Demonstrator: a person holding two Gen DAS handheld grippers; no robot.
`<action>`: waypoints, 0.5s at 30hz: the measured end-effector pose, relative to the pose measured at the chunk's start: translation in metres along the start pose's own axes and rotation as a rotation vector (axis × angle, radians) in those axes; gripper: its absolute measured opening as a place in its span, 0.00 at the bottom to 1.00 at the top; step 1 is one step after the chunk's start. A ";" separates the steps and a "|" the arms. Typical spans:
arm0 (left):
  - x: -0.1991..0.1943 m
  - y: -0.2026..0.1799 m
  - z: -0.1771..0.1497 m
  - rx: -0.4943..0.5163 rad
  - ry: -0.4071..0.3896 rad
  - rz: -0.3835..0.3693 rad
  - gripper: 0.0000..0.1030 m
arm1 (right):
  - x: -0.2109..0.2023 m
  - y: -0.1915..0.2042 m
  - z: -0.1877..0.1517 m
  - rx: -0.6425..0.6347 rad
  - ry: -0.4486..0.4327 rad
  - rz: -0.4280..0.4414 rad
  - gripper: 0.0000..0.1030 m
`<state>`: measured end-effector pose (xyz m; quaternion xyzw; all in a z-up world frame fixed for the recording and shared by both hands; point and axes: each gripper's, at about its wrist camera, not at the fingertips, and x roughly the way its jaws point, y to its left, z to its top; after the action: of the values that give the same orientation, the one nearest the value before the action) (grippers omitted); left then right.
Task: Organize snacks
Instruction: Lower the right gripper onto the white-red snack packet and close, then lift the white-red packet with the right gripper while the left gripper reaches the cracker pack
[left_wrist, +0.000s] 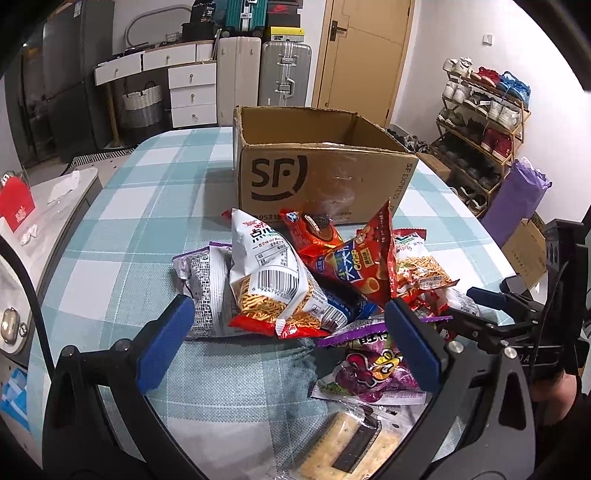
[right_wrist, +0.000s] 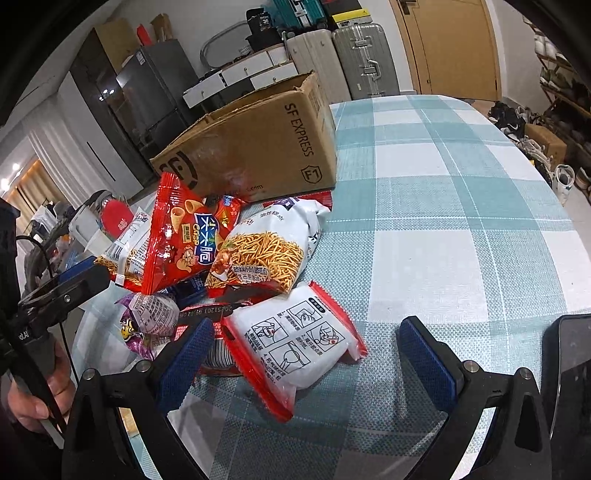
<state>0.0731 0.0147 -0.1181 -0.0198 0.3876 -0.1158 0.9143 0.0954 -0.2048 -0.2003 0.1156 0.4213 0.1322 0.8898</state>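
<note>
Checked teal-and-white cloth covers the worktop (left_wrist: 147, 206), with suitcases, white drawers and a wooden door along the back wall at the top of both views. An open cardboard box (left_wrist: 317, 177) stands at the upper centre of the left wrist view, empty as far as its inside shows, and the heap of snack packets lies just in front of it, touching its front wall.

In the heap, a white noodle-snack bag (left_wrist: 273, 280) with a barcode leans against a red cone-crisp bag (left_wrist: 354, 266) — both tilted up on end. A purple packet (left_wrist: 369, 365) lies flat at the lower right of that view, and a clear pack of crackers (left_wrist: 347, 446) lies at the bottom edge.

The left tool (left_wrist: 288, 332) hangs wide open just short of the heap, gripping nothing.

The right tool (right_wrist: 306, 354) is also spread wide and holds nothing — a white packet with red edges (right_wrist: 299, 347) lies on the cloth between its blue fingers (right_wrist: 184, 358), close to the left one; whether they touch cannot be told.
</note>
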 end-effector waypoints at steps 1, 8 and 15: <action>0.002 0.000 0.001 0.000 0.000 0.001 0.99 | -0.001 0.001 -0.001 -0.002 0.000 0.004 0.97; -0.004 0.004 0.000 -0.025 -0.009 0.031 0.99 | 0.000 0.006 -0.002 -0.050 0.011 -0.025 0.85; -0.016 0.010 -0.004 -0.034 -0.015 0.052 0.99 | -0.003 0.002 -0.006 -0.034 -0.006 0.015 0.58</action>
<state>0.0615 0.0282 -0.1111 -0.0264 0.3829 -0.0851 0.9195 0.0887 -0.2032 -0.2009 0.1040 0.4155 0.1458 0.8918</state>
